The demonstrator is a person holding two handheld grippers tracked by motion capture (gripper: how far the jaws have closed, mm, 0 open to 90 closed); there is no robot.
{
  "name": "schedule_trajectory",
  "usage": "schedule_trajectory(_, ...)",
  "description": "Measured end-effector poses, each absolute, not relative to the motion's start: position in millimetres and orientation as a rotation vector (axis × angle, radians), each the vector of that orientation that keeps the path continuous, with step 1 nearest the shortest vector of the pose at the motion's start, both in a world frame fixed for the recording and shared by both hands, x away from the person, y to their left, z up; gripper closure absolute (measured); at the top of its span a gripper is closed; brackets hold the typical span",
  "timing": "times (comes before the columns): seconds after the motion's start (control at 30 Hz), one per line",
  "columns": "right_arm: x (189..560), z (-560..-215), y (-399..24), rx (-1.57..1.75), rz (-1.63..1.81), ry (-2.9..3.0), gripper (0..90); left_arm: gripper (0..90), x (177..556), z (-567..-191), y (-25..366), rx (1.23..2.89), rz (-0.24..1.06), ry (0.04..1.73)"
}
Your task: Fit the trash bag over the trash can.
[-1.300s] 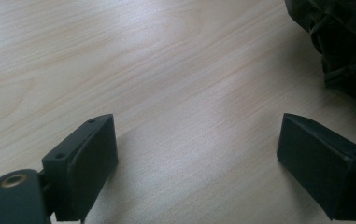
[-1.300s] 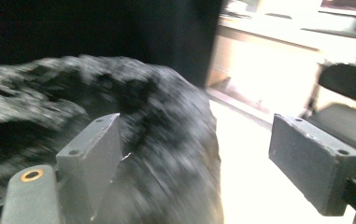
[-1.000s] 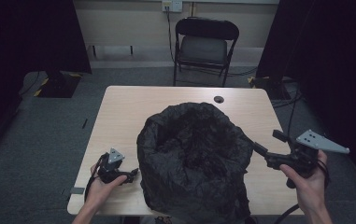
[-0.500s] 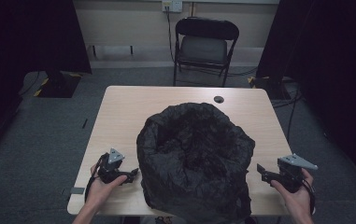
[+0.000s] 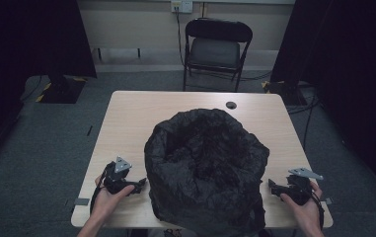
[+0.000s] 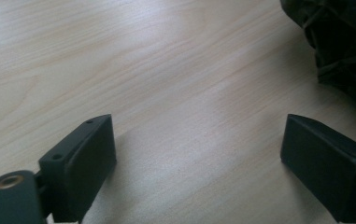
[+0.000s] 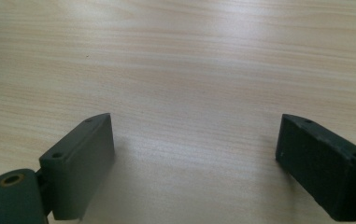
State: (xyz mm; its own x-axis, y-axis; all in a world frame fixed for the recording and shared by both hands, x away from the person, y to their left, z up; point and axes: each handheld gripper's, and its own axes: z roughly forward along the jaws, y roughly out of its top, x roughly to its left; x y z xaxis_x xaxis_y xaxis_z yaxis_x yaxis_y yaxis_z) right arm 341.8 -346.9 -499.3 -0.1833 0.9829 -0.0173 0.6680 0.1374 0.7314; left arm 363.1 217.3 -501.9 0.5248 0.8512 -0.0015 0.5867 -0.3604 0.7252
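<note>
**Black bag stands between two idle grippers**

The black bag (image 5: 206, 168) sits crumpled and open-mouthed on the desk (image 5: 126, 123), between the left gripper (image 5: 138, 185) and the right gripper (image 5: 273, 186). Both sets of fingers (image 6: 80, 163) are spread wide over bare wood, pinching nothing. The bag's edge lies just beyond the left fingers. By my reading, handling the bag has not begun; all gripping remains.

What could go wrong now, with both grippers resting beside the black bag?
1. The black bag bulges over the table front edge; a push from either side could tip it toward the person.
2. The right gripper sits near the table's right corner, so it may slide off the edge.
3. The left gripper has its jaws wide open close to the crumpled fabric, which may snag.
</note>
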Motion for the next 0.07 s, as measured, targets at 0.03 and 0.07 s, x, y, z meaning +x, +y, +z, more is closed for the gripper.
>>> schedule_trajectory(0.03, 342.0, -499.3, -346.9, 1.58, 0.818, 1.917, 10.5, 7.6, 363.1, -502.0, 217.2, 2.083, 0.498, 1.165)
schedule_trajectory(0.07, 342.0, -499.3, -346.9, 1.581, 0.818, 1.916, 10.5, 7.5, 363.2, -501.9, 217.3, 2.084, 0.498, 1.165)
